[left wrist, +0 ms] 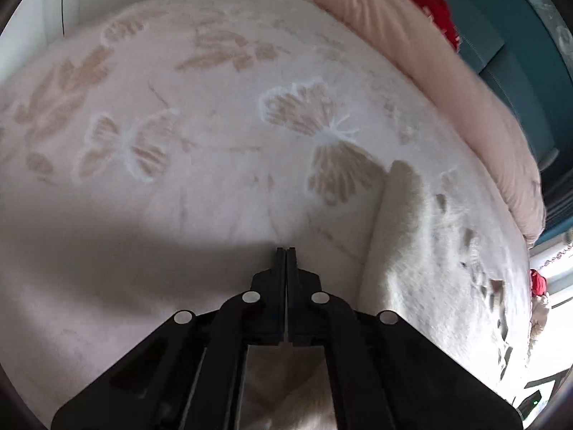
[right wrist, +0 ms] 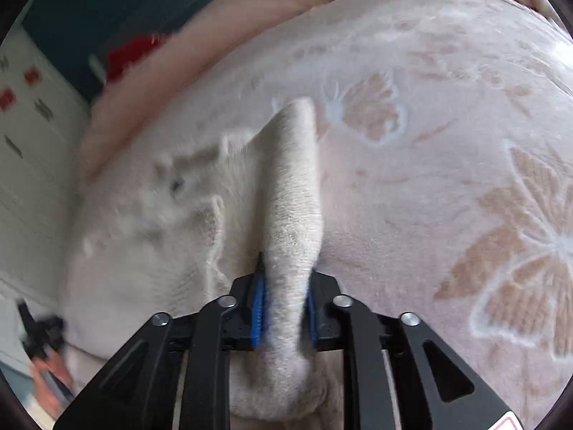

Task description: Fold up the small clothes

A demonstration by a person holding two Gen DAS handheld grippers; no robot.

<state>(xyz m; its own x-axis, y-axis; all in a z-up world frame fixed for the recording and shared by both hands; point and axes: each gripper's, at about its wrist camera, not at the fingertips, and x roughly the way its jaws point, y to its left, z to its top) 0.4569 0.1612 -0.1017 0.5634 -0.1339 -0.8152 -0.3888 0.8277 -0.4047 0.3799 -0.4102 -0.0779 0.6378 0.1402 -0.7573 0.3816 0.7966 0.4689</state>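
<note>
A small cream fleecy garment [right wrist: 215, 215] lies on a pale pink bedspread with butterfly patterns [right wrist: 447, 186]. My right gripper [right wrist: 286, 272] is shut on a raised fold of that garment; its blue pads [right wrist: 258, 308] press the strip from both sides, and the fold stands up ahead of the fingers. In the left wrist view the same cream garment [left wrist: 404, 251] lies to the right of my left gripper [left wrist: 285, 251]. Its black fingers are shut together over the bedspread [left wrist: 179, 125], and no cloth shows between the tips. More cream fabric [left wrist: 283, 394] shows under that gripper's body.
A rolled pink duvet [left wrist: 429, 79] runs along the bed's far edge, with a red item [left wrist: 437, 10] and a teal headboard [left wrist: 501, 25] behind it. A white cabinet with red stickers [right wrist: 28, 125] stands left of the bed. A blurred dark object [right wrist: 43, 329] sits lower left.
</note>
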